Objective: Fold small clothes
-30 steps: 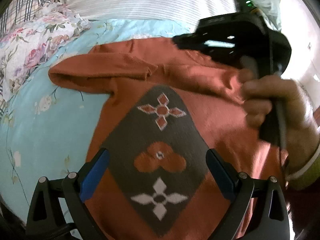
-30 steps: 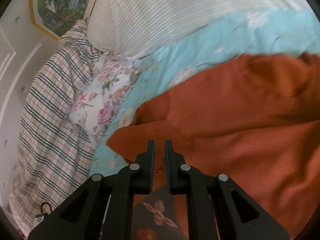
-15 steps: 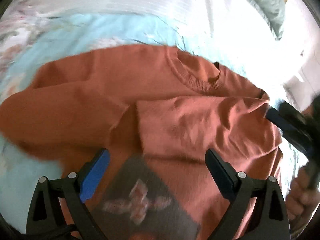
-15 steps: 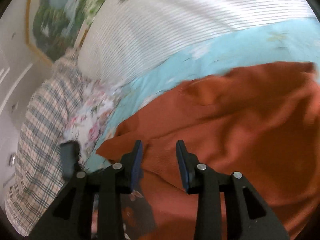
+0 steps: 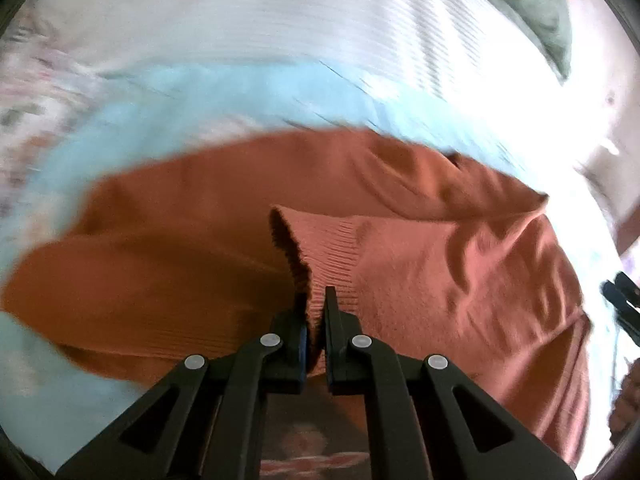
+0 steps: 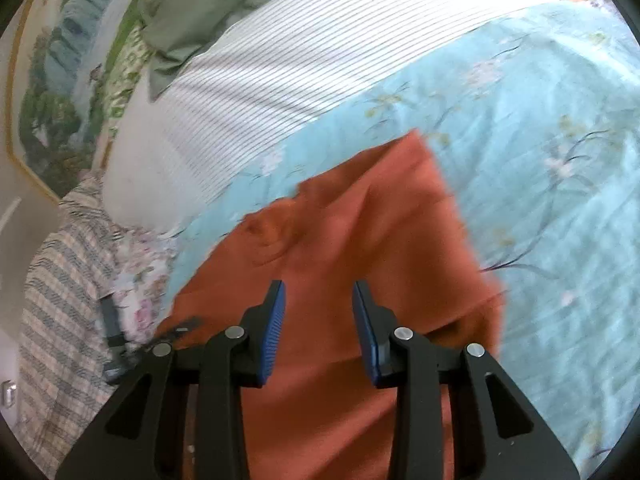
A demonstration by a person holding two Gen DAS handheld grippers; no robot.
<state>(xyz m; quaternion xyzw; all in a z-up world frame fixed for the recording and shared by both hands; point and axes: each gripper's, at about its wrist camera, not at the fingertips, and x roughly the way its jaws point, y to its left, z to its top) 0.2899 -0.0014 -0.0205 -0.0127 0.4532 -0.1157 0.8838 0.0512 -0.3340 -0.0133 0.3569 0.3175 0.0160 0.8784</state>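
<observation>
Left gripper (image 5: 316,312): jaws pressed together on the ribbed cuff (image 5: 320,256) of a sleeve, the knit edge pinched between the two black fingers and standing up just beyond their tips. Right gripper (image 6: 318,308): jaws partly spread, blue pads facing each other across a gap, nothing clamped between them; they hang over the garment without a visible contact. The task's thing, a rust-orange knitted sweater (image 5: 168,264), lies on the bed, spread across the light blue floral sheet (image 6: 540,168). In the left wrist view the sleeve (image 5: 460,280) lies folded inward over the body of the sweater, its cuff toward the middle and its paler knit running off to the right; the round neckline (image 5: 452,158) lies at the far right edge of the garment, and part of a dark patterned panel (image 5: 316,452) shows at the near edge, below the jaws. In the right wrist view the sweater fills the near centre, its far corner reaching onto the sheet. Beyond the sheet lies a white striped pillow (image 6: 280,80), with a green cushion (image 6: 192,12) farther off and a checked blanket (image 6: 60,300) at the left. A landscape picture (image 6: 52,92) hangs on the far-left wall.
</observation>
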